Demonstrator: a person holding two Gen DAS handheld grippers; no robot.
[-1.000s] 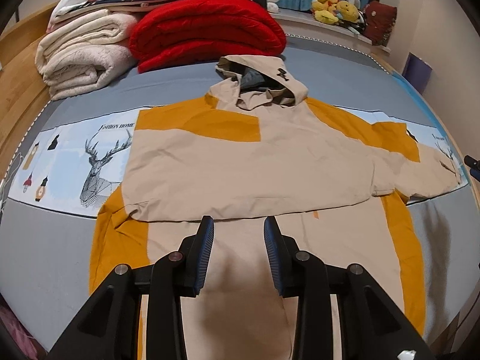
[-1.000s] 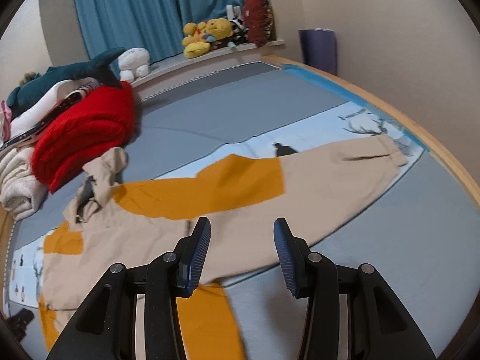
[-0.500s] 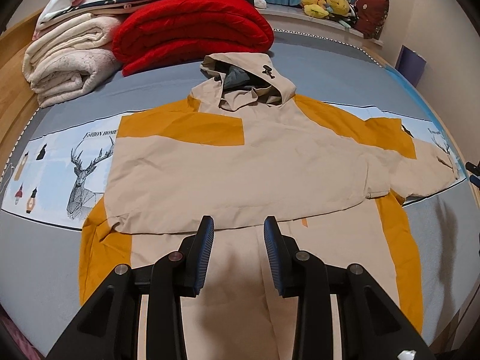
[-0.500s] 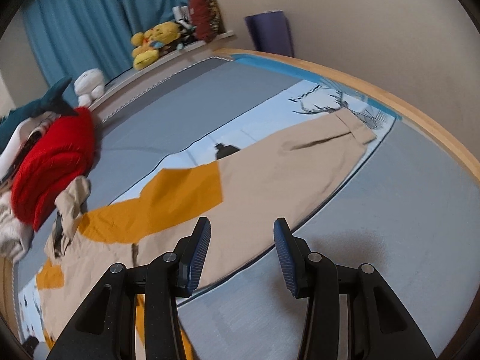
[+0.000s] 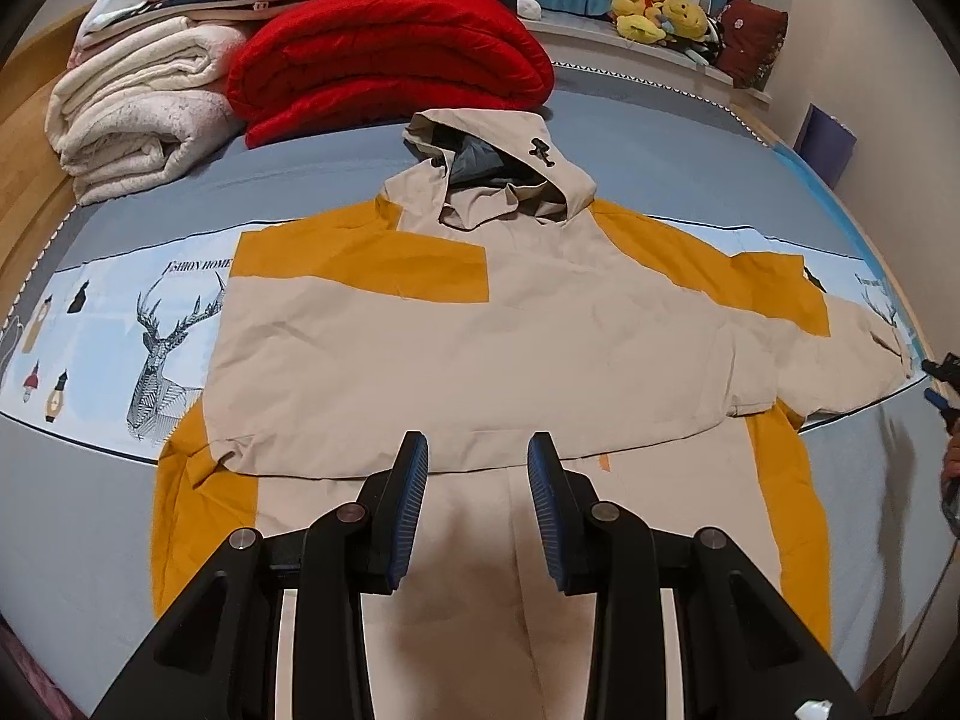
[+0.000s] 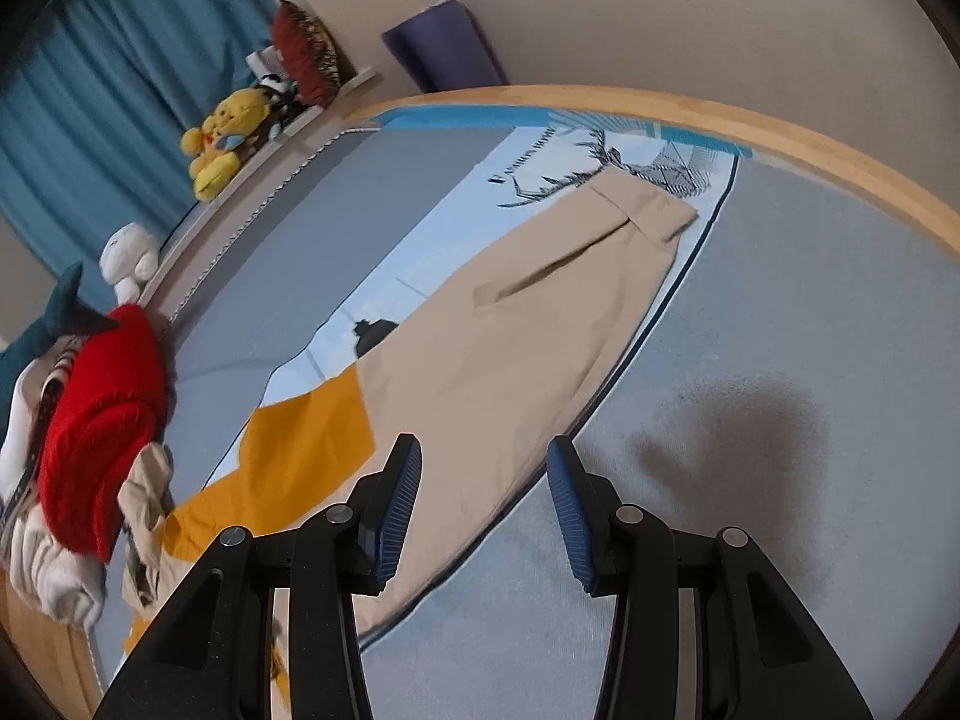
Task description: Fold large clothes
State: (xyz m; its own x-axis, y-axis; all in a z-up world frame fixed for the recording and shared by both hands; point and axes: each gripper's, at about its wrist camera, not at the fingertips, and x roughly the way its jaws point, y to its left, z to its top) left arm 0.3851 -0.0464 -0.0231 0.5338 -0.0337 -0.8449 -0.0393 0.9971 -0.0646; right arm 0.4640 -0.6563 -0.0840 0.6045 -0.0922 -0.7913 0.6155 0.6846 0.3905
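The tan and yellow hoodie [image 5: 468, 360] lies flat on the grey bed [image 5: 78, 528], hood up near the red blanket [image 5: 384, 54]. One sleeve is folded across its front. The other sleeve [image 6: 540, 324] stretches out over the deer picture sheet [image 5: 150, 324]. The left claw [image 5: 477, 507] hangs over the hoodie, partly open and empty. The right claw [image 6: 483, 513] hangs by the long sleeve, open, holding nothing

The right gripper [image 6: 480, 516] has swung from the jacket's body out over its outstretched sleeve [image 6: 540, 324]
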